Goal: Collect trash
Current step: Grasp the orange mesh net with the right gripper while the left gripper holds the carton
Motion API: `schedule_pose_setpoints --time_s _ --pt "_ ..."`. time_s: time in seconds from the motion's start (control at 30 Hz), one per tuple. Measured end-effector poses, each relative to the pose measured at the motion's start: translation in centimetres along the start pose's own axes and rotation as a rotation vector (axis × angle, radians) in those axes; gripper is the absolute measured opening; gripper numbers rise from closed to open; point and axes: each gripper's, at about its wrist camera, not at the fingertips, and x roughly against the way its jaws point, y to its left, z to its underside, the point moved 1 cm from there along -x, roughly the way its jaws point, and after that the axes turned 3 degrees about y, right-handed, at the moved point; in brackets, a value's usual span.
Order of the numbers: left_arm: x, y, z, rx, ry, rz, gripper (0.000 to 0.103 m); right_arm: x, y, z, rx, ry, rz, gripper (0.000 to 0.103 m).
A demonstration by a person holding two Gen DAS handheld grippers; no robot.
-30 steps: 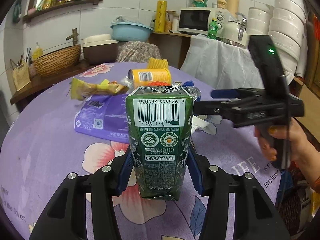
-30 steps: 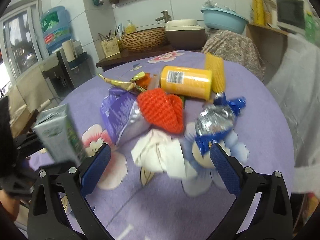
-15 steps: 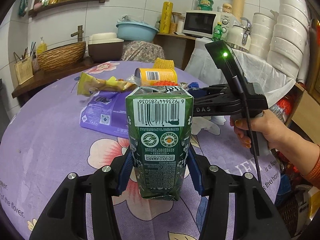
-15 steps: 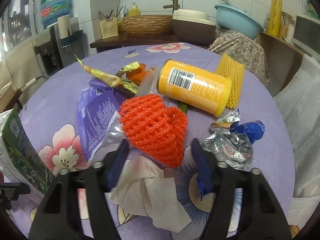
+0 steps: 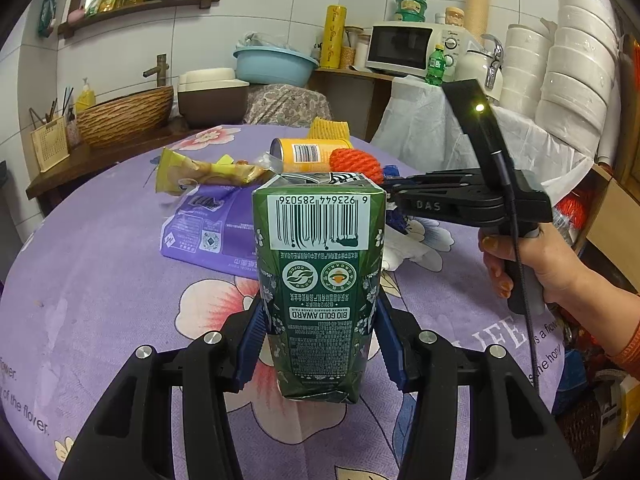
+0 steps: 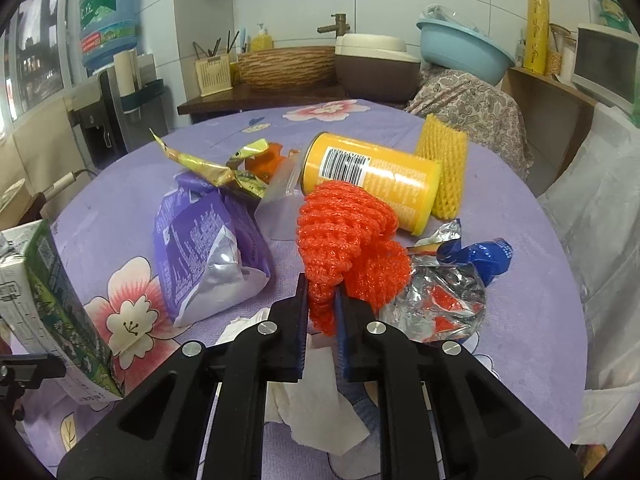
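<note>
Two grippers busy: left gripper (image 5: 318,338) clamps green carton (image 5: 319,280); right gripper (image 6: 322,312) pinches orange foam net (image 6: 348,248).

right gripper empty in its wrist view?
No, the right gripper has its fingers pinched on the orange foam net.

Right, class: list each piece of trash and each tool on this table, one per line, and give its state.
Left tool: shut on the carton.
Carton: held upside down, top crumpled.
Right tool: shut on the orange net.
Orange net: bunched, pinched at its near end.
Yellow can: lying on its side.
Yellow net: standing upright behind the can.
Purple bag: torn open, lying flat.
Foil wrapper: crumpled.
Tissue: crumpled under the right tool.
</note>
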Motion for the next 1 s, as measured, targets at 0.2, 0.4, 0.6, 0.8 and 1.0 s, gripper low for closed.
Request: schedule_pose_setpoints --time_s 0.2,0.4,0.6,0.8,1.0 --pt "0.4 -0.3 -0.1 0.013 -0.019 0.003 0.050 2.5 -0.3 0.4 -0.017 -0.052 -0.023 0.012" --pt "1.1 -0.9 -0.1 0.023 -0.039 0.018 0.050 6.2 -0.3 1.6 -0.017 -0.117 -0.052 0.012" --pt "1.6 -2.9 -0.3 0.015 -0.051 0.051 0.050 10.4 -0.6 3.6 -0.019 -0.185 -0.057 0.012" --pt "1.6 -5.5 -0.8 -0.013 -0.066 0.087 0.050 13.9 -1.6 5.8 -0.027 -0.214 -0.037 0.012" --pt "0.8 -7.8 -1.3 -0.030 -0.064 0.125 0.050 16.6 -3.4 8.3 -0.057 -0.231 -0.009 0.013"
